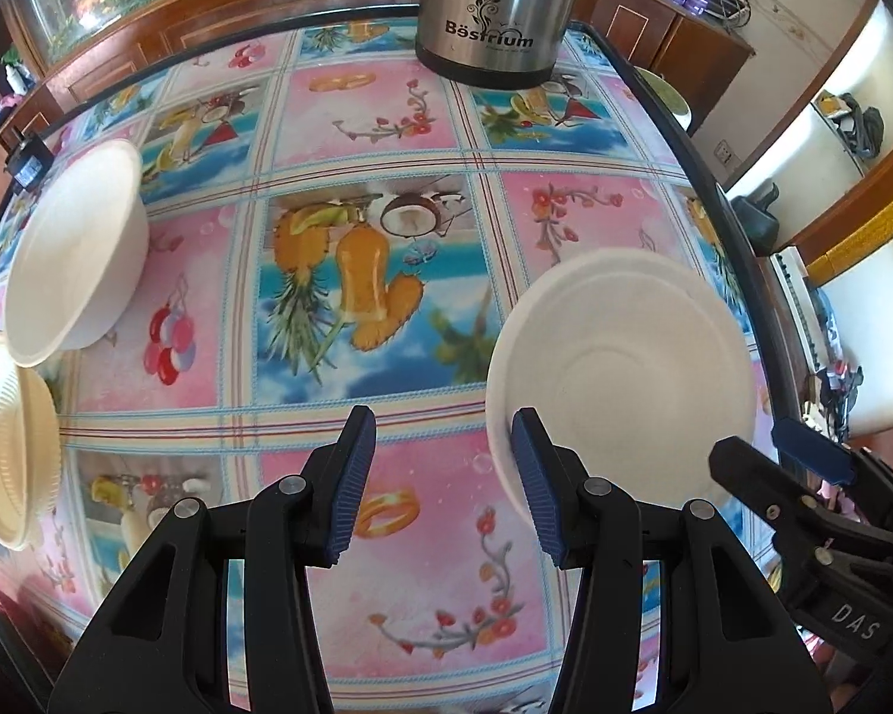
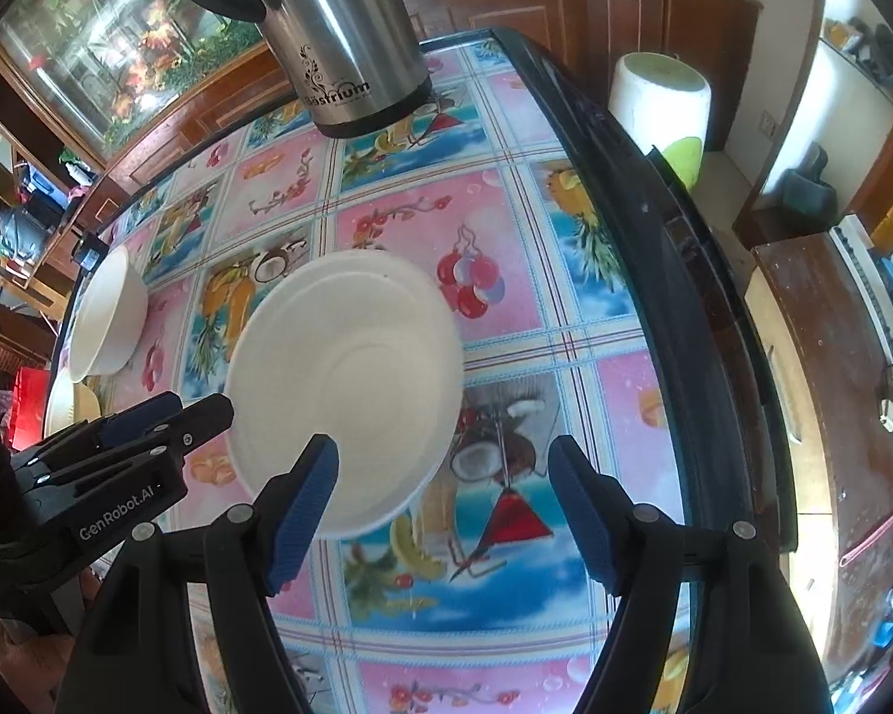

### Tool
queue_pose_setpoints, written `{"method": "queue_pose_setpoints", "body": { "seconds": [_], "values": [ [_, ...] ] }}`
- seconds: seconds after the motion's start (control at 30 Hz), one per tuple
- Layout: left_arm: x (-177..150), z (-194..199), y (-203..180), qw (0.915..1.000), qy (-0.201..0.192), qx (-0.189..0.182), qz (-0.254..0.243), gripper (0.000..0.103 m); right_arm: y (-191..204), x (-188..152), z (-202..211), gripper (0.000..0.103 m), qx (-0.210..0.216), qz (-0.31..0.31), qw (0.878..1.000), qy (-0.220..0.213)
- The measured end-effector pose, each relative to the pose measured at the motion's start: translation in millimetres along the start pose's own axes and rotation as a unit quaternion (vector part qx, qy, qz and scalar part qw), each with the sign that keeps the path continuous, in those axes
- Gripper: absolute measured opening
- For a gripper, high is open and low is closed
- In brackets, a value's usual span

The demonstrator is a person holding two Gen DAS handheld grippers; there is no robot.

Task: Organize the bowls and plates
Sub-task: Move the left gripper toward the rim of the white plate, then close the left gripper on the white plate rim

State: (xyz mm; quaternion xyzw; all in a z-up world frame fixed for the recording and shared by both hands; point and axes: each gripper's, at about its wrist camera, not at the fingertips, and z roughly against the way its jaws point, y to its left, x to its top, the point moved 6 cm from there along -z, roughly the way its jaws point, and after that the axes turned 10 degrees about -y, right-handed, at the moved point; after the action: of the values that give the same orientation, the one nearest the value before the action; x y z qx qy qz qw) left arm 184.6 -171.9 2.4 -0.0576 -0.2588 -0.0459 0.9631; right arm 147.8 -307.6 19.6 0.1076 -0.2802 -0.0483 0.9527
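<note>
Both grippers over the tabletop (image 1: 387, 137), pointing steeply down near the white bowl (image 2: 345, 381), which sits upright, empty, on the flowered cloth, on the near side of the steel flask (image 2: 339, 35). Left gripper (image 1: 440, 488) partly open, nothing between its fingers (image 1: 351, 488), the right one of the pair in front of the bowl's rim in the left wrist view; touching or not, cannot tell. Right gripper (image 2: 440, 511) wide open and empty, its left finger before the bowl's near rim, the other over bare cloth. Second white bowl (image 1: 77, 250) far to the left of the flask, near the tabletop's edge, with a cream ribbed dish (image 1: 12, 440) just beside it, toward the camera. Probably the step in hand: taking the nearer bowl to join that pile. To do well: one finger inside the wall, one outside, low enough on the rim for a firm pinch. Light, thin ware, likely easy to tip or crush; better a gentle closing, a straight lift. Only one gripper needed; the other kept clear of the rim.
</note>
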Motion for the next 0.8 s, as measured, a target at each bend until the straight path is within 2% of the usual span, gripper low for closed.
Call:
{"method": "queue_pose_setpoints", "body": {
  "seconds": [0.3, 0.43, 0.53, 0.8],
  "values": [
    [2.2, -7.7, -10.1, 1.0, 0.006, -0.004, -0.001, 0.047, -6.0, 2.3, -6.8, 0.074, 0.001, -0.002, 1.0, 0.007],
    [9.8, -6.7, -3.9, 0.9998, 0.001, -0.013, 0.017, 0.047, -12.4, -0.5, -9.2, 0.074, 0.005, -0.014, 1.0, 0.011],
    [8.8, -11.9, -3.1, 0.9992, 0.018, -0.026, 0.025, 0.047, -14.3, -0.7, -9.4, 0.074, 0.008, -0.018, 1.0, 0.01],
    [7.2, -21.4, -5.4, 0.999, 0.03, -0.028, 0.019, 0.047, -13.3, -0.2, -18.4, 0.074, 0.014, -0.017, 1.0, 0.017]
  ]
}}
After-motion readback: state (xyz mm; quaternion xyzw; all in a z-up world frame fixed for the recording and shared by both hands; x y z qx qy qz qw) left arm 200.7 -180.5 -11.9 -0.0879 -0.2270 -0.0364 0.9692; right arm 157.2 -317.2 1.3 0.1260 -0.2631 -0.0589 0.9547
